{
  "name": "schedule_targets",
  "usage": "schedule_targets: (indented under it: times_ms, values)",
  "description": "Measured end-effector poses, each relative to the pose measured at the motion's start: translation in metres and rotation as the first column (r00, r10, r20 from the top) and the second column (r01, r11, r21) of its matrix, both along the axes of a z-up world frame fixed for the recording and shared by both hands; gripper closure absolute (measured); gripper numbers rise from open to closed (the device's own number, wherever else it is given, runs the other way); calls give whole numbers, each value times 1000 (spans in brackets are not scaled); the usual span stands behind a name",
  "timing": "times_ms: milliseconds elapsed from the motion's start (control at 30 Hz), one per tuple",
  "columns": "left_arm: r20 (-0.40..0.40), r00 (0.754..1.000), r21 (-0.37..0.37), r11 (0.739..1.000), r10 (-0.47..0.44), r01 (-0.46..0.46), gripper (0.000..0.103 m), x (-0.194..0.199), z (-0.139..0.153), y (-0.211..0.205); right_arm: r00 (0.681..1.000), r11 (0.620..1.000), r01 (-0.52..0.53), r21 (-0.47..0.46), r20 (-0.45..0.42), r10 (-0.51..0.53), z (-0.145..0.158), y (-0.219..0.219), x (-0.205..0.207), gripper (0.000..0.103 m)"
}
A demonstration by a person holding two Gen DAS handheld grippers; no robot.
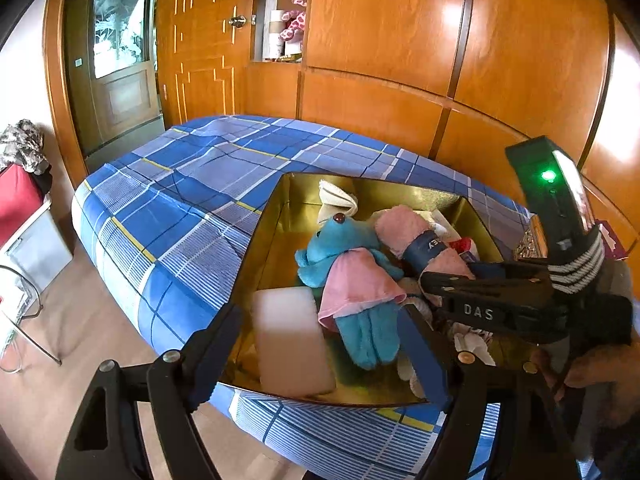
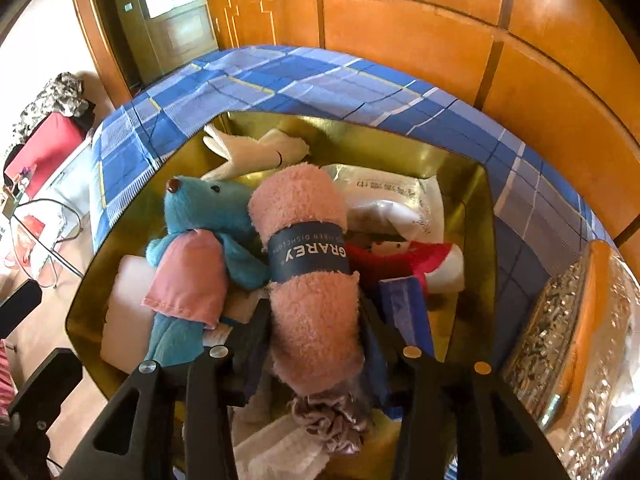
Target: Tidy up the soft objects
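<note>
A gold box point(image 1: 276, 216) point(image 2: 476, 184) sits on a blue plaid bed. In it lie a blue plush in a pink dress point(image 1: 352, 276) point(image 2: 200, 248), a white sponge block point(image 1: 292, 344) point(image 2: 124, 312), a white plush point(image 2: 256, 152) and a red-and-white toy point(image 2: 412, 260). My right gripper point(image 2: 316, 320) point(image 1: 432, 276) is shut on a rolled pink towel with a navy band point(image 2: 308, 256) point(image 1: 416, 240), over the box. My left gripper point(image 1: 320, 344) is open and empty above the box's near side.
A silver patterned lid or box point(image 2: 568, 340) lies right of the gold box. A mauve scrunchie point(image 2: 332, 420) and white cloth point(image 2: 280, 452) lie at the box's near end. Wooden wardrobe panels point(image 1: 400, 40) stand behind the bed. Wood floor and a wire rack point(image 1: 20, 312) are at left.
</note>
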State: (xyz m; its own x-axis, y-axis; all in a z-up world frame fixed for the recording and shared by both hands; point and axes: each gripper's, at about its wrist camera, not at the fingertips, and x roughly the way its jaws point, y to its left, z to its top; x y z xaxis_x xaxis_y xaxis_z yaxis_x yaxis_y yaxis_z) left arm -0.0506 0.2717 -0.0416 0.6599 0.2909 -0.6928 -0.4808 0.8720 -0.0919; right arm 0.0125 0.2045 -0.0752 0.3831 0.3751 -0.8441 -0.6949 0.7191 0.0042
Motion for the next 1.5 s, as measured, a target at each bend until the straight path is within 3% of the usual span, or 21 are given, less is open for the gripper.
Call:
schedule_targets:
  times_ms: [67,100,133,433,667,1167,1500]
  values:
    - [6,1000,11,1000,-1,1,19,-1,2,-2,1000,1000,8,17,28,-8,7,-6,-6,50]
    - [7,1000,12,1000,-2,2,19,-1,3,-3,999,1000,10,28,41,-11,12,-9,-8,38]
    - [9,1000,13,1000,-4,4,19,-1,4,-4,998,999,17,40,53,-19,15,-13,-11,35]
    - [30,999,43,999,-19,18,15,-4,12,-20,957,979,179,99,212,-197,41,-68,-42,35]
    - [63,997,75,997,-35,30,3,-2,20,-47,906,934,322,155,237,-351,39,-117,-57,35]
    - [80,994,109,992,-80,71,0,-2,24,-79,847,913,361,187,343,-405,47,-140,-81,35]
    - [71,995,118,991,-75,67,0,-2,23,-79,846,911,367,191,339,-412,45,-144,-84,35]
